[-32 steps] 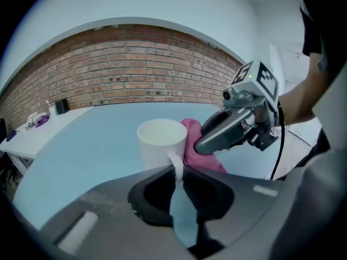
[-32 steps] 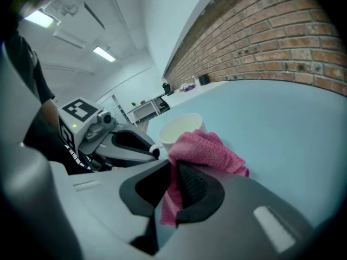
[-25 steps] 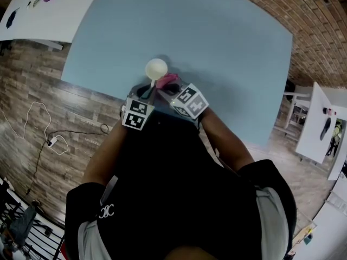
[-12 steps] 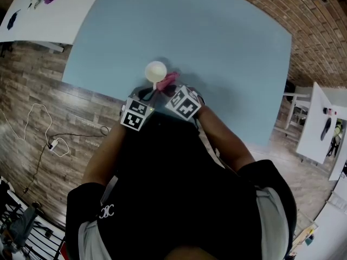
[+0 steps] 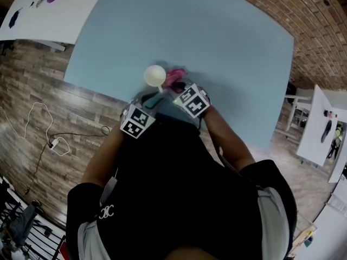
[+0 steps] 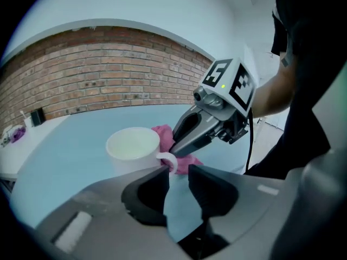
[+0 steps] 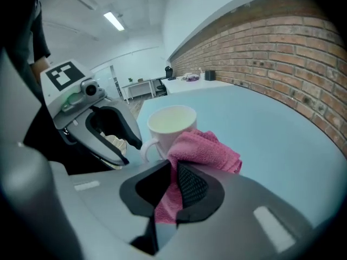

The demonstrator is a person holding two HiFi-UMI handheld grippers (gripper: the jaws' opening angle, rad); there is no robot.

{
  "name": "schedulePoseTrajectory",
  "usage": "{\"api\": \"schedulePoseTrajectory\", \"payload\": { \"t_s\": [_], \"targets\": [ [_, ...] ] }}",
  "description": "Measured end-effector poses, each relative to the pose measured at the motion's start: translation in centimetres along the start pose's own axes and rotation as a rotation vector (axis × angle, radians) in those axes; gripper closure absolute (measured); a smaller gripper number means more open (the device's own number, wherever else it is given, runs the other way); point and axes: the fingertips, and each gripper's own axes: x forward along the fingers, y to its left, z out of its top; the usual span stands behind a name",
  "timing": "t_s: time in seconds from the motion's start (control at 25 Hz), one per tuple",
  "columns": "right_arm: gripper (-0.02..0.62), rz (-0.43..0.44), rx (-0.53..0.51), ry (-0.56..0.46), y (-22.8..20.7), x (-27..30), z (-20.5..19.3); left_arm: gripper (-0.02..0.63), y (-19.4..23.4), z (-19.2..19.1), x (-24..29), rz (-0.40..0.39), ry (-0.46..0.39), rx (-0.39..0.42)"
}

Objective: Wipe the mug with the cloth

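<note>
The white mug (image 5: 155,75) stands upright on the blue table (image 5: 217,47), near the edge closest to the person. Its handle points back toward the two grippers.

The right gripper (image 7: 173,180) is pinching the pink cloth (image 7: 203,148) tight between its jaws. The bunched cloth sits right by the mug's side, next to the handle. It looks like it is touching the mug, but the head view is too small to be sure.

The left gripper (image 6: 178,175) has its jaws a little apart, and they have just been opening. Nothing is between them. The mug handle is just in front of them, not held.

Here is what could go wrong. Nothing is holding the mug right now. If the cloth pushes hard on the side, the mug could slide or tip over. It is close to the table edge, so a push that way could knock it off.

Also, only a small fold of cloth is in the jaws. A hard rub could pull the cloth out.
</note>
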Motion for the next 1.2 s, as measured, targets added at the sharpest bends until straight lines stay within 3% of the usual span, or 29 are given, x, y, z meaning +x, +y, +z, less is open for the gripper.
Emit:
{"api": "schedulePoseTrajectory", "payload": {
  "t_s": [0.08, 0.24, 0.32, 0.4, 0.52, 0.56, 0.96, 1.2],
  "targets": [
    [0.554, 0.001, 0.021, -0.011, -0.3, -0.3, 0.0, 0.482, 1.3, -0.5, -1.4, 0.042, -0.014, 0.019],
    [0.554, 0.0, 0.054, -0.019, -0.1, -0.7, -0.4, 0.405, 6.4, -2.6, -3.0, 0.182, -0.01, 0.026],
    [0.554, 0.0, 0.079, -0.019, 0.4, -0.9, -0.8, 0.36, 8.7, -2.6, -3.1, 0.202, -0.018, 0.042],
    [0.554, 0.004, 0.104, -0.023, 1.1, -1.2, -1.1, 0.31, 9.6, -1.9, -2.5, 0.156, -0.02, 0.073],
    [0.554, -0.01, 0.155, -0.032, 1.7, -1.8, -1.6, 0.202, 8.9, -0.7, -1.2, 0.011, -0.01, 0.143],
    [0.554, -0.022, 0.173, -0.035, 1.8, -2.0, -1.8, 0.195, 8.7, -0.5, -0.9, -0.032, -0.01, 0.155],
    [0.554, -0.084, 0.317, -0.047, 5.3, -1.9, -2.0, 0.187, 8.1, 0.9, 0.7, -0.304, -0.023, 0.321],
    [0.554, -0.088, 0.383, -0.105, 6.5, -1.8, -0.9, 0.209, 7.2, 1.5, 1.4, -0.358, -0.051, 0.381]
  ]
}}
